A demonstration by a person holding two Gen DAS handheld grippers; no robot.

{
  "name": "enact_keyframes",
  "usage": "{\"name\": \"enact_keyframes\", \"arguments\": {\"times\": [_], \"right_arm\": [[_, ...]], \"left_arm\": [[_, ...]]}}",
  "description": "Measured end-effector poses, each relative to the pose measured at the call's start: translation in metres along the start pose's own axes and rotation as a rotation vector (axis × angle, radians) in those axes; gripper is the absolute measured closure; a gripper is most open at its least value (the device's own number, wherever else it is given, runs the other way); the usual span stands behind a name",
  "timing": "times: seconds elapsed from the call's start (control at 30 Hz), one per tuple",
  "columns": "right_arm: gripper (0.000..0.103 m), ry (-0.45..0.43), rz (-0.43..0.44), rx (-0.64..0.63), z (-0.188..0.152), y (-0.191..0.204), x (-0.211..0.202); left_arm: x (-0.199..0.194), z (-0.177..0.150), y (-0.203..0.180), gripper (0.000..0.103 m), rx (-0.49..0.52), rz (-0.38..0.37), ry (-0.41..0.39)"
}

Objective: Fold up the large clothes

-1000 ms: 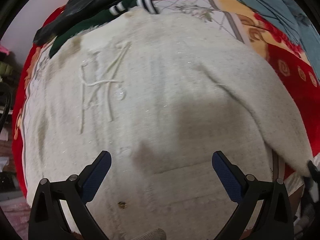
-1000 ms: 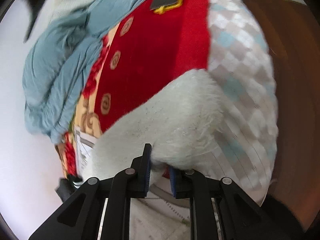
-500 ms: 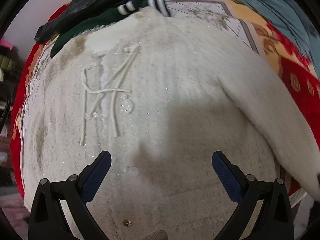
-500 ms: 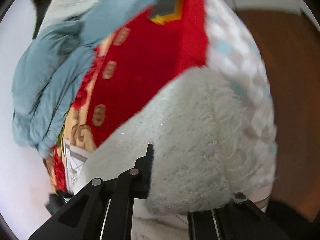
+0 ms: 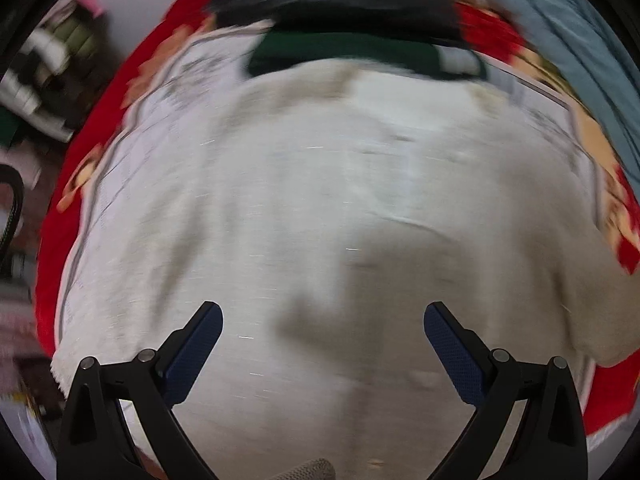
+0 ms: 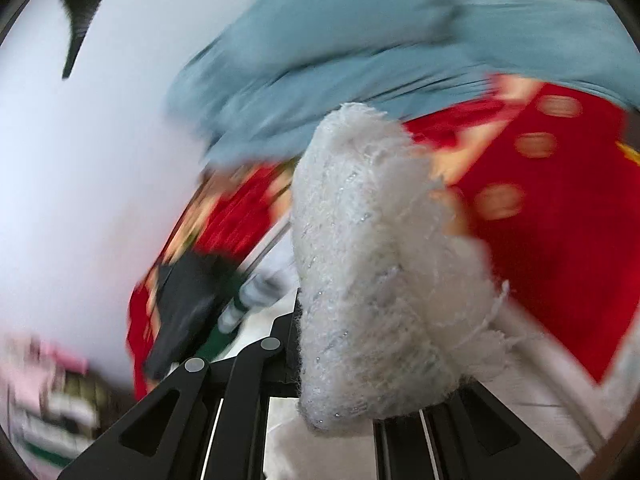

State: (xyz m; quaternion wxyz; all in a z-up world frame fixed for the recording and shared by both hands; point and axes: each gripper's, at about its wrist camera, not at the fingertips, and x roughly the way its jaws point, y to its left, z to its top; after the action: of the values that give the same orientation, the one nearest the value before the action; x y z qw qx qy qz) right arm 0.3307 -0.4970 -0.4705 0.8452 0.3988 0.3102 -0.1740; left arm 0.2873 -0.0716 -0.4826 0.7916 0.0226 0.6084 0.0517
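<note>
The white sweater (image 5: 320,216) lies spread flat on a bed, over a red patterned blanket (image 5: 52,248) that shows around its edges. In the left wrist view the whole picture is blurred. The left gripper (image 5: 322,316) hangs over the sweater's lower part, pointing steeply down at it, with its jaws wide apart and nothing between them; the blue pads (image 5: 196,354) are clear of the knit, and the cloth fills the view ahead of and between the fingers. At the sweater's far edge lie a dark green garment (image 5: 344,54) and a black one (image 5: 360,8), both touching or overlapping the white knit. A light blue cloth (image 5: 580,52) lies bunched at the far right of the bed.

In the right wrist view the right gripper (image 6: 332,364) is clamped tight on a thick wad of the sweater (image 6: 360,264). The fuzzy knit bulges up from between the fingers and hides the right finger almost wholly; only the left finger's black edge shows beside it. Loose threads stick out at the wad's right side. Behind the held part are the blanket (image 6: 560,216), the blue cloth (image 6: 360,40) and the black garment (image 6: 188,300), all blurred. More white knit shows just below the jaws.
</note>
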Motion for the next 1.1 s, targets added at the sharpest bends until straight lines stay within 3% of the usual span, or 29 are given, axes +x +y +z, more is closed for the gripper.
{"name": "enact_keyframes", "arguments": {"times": [0.1,0.2,0.3,0.37,0.47,0.53,0.6,0.67,0.73,0.93,1.03,1.1], "right_arm": [[0.094,0.142,0.05,-0.162,-0.035,0.071,0.058],[0.094,0.312,0.075,-0.366,-0.099,0.14,0.122],[0.094,0.499,0.04,-0.604,-0.189,0.196,0.187],[0.093,0.62,-0.018,-0.749,-0.245,0.211,0.218],[0.074,0.717,-0.048,-0.901,-0.304,0.226,0.236],[0.048,0.737,0.038,-0.883,-0.309,0.231,0.221],[0.031,0.743,0.158,-0.771,-0.295,0.235,0.197],[0.03,0.739,0.222,-0.669,-0.276,0.231,0.179],[0.03,0.74,0.233,-0.58,-0.262,0.224,0.162],[0.03,0.804,0.106,-0.507,-0.242,0.18,0.166],[0.03,0.822,0.078,-0.494,-0.24,0.157,0.17],[0.03,0.821,0.064,-0.493,-0.249,0.152,0.172]], "left_arm": [[0.011,-0.002,0.047,0.0,-0.073,0.05,0.018],[0.025,-0.008,0.099,0.0,-0.15,0.101,0.041],[0.035,-0.023,0.148,0.0,-0.201,0.136,0.067],[0.036,-0.039,0.178,0.0,-0.226,0.159,0.078],[0.032,-0.069,0.225,0.0,-0.304,0.17,0.125],[0.028,-0.087,0.245,0.0,-0.358,0.165,0.156],[0.026,-0.113,0.272,0.0,-0.441,0.137,0.201],[0.028,-0.135,0.292,0.0,-0.544,0.093,0.237],[0.036,-0.153,0.309,0.0,-0.654,0.042,0.269],[0.1,-0.201,0.366,0.002,-1.097,-0.201,0.302],[0.125,-0.211,0.389,0.021,-1.251,-0.229,0.266],[0.124,-0.208,0.407,0.034,-1.293,-0.142,0.188]]}}
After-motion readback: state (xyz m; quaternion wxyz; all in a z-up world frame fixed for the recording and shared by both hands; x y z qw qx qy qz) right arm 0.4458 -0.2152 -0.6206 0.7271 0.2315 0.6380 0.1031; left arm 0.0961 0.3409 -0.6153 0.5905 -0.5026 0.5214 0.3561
